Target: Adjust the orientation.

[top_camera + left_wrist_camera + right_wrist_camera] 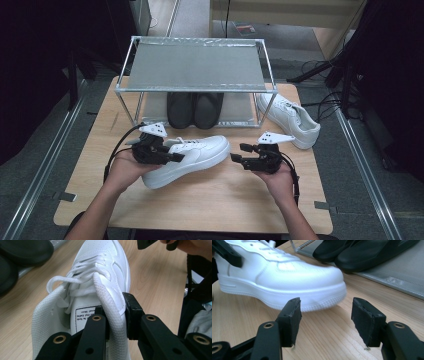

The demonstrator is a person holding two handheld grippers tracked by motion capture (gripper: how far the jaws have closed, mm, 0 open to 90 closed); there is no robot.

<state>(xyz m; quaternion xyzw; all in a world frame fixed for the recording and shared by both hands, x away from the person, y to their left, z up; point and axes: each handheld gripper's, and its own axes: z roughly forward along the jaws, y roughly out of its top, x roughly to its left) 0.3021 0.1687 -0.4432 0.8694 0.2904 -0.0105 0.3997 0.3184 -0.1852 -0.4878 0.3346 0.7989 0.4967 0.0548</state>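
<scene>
A white sneaker (192, 157) lies on the wooden table (210, 200), toe pointing right. My left gripper (172, 156) is shut on the padded collar at the shoe's side (110, 312), one jaw inside the opening and one outside. In the right gripper view the shoe's toe (312, 287) sits just beyond my right gripper (325, 315), whose jaws stand open with bare wood between them. From above, the right gripper (239, 152) is just right of the toe, not touching it. A second white sneaker (290, 120) lies at the table's right, beside the rack.
A metal-framed two-level rack (195, 65) stands at the back of the table, with a pair of black shoes (194, 109) on its lower shelf. Cables trail from both grippers toward the person's wrists. Bare wood lies at the front of the table.
</scene>
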